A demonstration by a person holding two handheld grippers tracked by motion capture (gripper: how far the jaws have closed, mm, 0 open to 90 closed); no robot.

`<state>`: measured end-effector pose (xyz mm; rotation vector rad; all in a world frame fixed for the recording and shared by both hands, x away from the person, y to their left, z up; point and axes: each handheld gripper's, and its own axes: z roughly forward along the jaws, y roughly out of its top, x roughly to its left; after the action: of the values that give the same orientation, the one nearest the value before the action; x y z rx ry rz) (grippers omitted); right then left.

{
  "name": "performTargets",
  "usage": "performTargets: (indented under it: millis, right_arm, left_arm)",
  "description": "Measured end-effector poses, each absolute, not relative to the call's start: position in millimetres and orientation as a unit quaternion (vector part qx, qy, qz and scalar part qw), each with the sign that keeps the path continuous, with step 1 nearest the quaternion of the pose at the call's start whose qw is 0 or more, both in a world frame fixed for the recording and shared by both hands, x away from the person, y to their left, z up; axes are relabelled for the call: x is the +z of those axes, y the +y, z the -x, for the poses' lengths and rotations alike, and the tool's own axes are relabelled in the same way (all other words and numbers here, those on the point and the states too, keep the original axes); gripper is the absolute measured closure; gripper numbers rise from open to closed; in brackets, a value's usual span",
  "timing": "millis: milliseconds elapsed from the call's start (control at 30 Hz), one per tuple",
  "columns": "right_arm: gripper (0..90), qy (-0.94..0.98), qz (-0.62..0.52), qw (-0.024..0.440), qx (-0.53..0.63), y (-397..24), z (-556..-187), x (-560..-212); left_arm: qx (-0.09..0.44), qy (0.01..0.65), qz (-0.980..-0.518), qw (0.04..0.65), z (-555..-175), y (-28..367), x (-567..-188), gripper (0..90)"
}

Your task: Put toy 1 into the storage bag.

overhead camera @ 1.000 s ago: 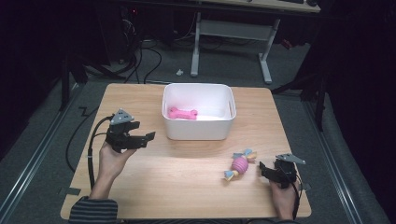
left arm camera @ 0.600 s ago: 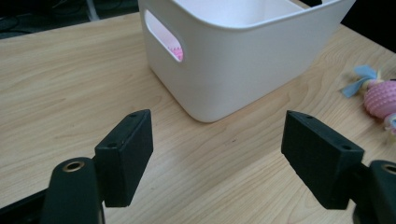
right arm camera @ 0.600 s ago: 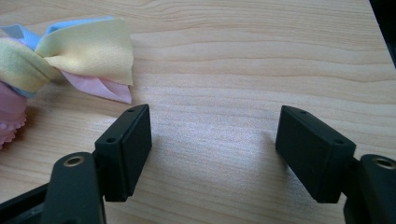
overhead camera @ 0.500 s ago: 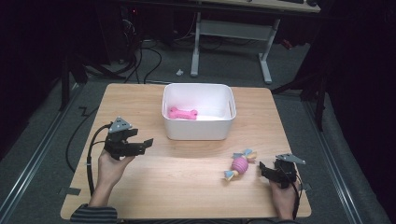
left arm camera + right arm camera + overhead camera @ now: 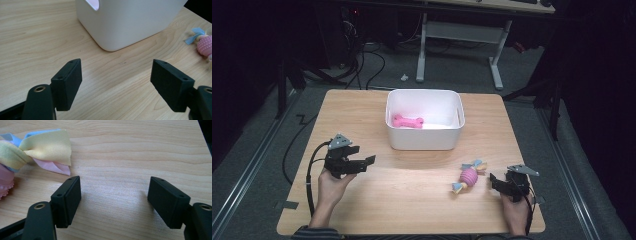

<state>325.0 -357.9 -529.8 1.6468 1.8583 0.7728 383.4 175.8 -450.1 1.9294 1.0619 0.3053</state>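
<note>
A white bin [image 5: 425, 141] stands at the middle back of the wooden table, with a pink bone toy [image 5: 407, 121] inside. A pink ball toy with pastel cloth tails [image 5: 468, 176] lies at the front right. My left gripper [image 5: 367, 163] hovers at the left of the table, pointing right toward the bin's near corner [image 5: 117, 30], open with nothing between its jaws. My right gripper [image 5: 493, 180] rests at the front right, just right of the ball toy, open and empty. The toy's yellow and pink cloth tails [image 5: 47, 147] lie to the upper left of its jaws.
The table's right edge [image 5: 532, 170] runs close beside my right hand. Cables trail off the left edge to the floor. A desk frame [image 5: 462, 35] stands behind the table. Bare wood [image 5: 412, 195] lies between the two grippers.
My left gripper has sunk and drawn back toward the front of the table, away from the bin. The right gripper and both toys have kept still.
</note>
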Motion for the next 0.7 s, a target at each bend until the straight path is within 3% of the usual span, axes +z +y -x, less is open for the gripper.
performTargets:
  millis: [700]
  right_arm:
    - [27.2,0.689,-0.610,0.267,0.286,-357.9,-325.1,-529.9]
  left_arm:
    - [0.117,0.463,-0.781,0.404,-373.0,176.9,-498.3,26.0]
